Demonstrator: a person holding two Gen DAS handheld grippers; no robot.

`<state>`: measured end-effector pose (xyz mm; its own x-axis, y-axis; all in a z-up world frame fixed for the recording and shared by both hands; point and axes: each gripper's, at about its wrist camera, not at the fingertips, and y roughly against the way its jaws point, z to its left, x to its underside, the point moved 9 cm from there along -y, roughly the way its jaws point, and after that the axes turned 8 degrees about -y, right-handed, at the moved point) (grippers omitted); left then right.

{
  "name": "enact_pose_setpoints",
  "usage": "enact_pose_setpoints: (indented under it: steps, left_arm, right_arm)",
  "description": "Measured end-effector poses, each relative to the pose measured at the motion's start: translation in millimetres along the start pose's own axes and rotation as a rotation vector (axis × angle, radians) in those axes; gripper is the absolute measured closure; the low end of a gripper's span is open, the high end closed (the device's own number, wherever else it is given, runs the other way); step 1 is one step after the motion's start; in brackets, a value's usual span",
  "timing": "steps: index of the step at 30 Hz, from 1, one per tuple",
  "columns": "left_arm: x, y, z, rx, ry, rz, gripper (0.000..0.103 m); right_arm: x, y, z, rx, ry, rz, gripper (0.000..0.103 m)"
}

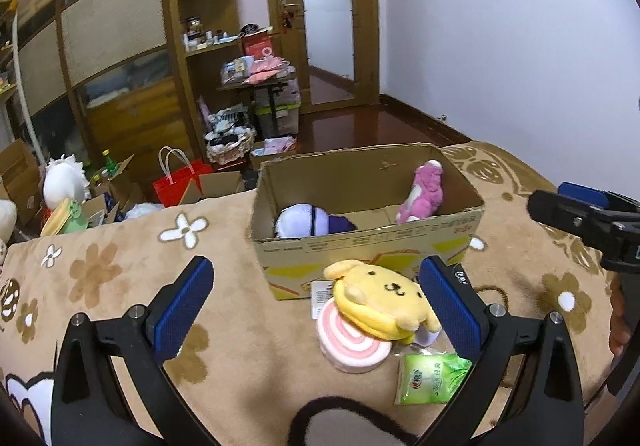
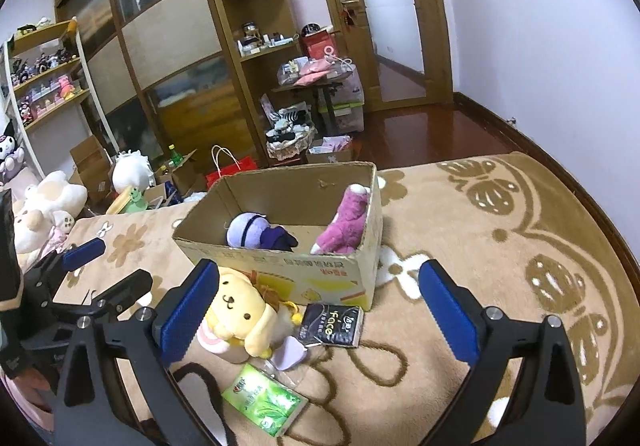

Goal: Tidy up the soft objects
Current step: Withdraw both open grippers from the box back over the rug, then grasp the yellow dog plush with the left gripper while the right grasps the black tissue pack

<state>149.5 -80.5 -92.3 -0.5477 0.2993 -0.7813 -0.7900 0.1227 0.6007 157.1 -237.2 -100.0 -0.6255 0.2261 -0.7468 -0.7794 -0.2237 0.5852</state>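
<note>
Broadly, the work sits between picks: both tools hang above the tan, flower-patterned plush blanket (image 2: 500, 214) with nothing held, and the soft toys are only partly gathered; the open brown cardboard box (image 1: 360, 246) stands on that blanket straight ahead, and inside it lie a fuzzy pink-and-white plush toy (image 1: 424, 192) leaning in the right corner and a white-and-purple round plush toy (image 1: 308, 222) at the left, with bare floor between them.

Just in front of the box's near wall rests the yellow floppy-eared plush dog (image 1: 384, 296), lying on a pink-and-white swirl-patterned round cushion (image 1: 352, 344); these look like the next to go in.

The left gripper (image 1: 316, 302) is spread wide, its right blue pad beside the dog but apparently not touching; the right gripper (image 2: 320, 306) is likewise wide, its left pad close by the dog's head.

The next move, as I judge it, calls for centring one tool over the dog, closing gently on its body, then lifting over the box rim.

Smaller items lie near: a black tissue pack (image 2: 332, 326); a green tissue pack (image 2: 264, 402).
</note>
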Motion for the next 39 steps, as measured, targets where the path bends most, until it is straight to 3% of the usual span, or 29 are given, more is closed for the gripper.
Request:
enact_pose_setpoints:
  steps: [11, 27, 39]
  left_arm:
    - [4, -28, -29, 0.039, -0.069, 0.016, 0.001]
    - [26, -78, -62, 0.125, -0.117, 0.137, 0.001]
    - [44, -105, -73, 0.086, -0.174, 0.200, 0.001]
  right_arm:
    - [11, -29, -17, 0.024, -0.043, 0.076, 0.000]
    - [38, -82, -25, 0.012, -0.069, 0.224, 0.000]
    - [61, -114, -36, 0.047, -0.084, 0.319, 0.000]
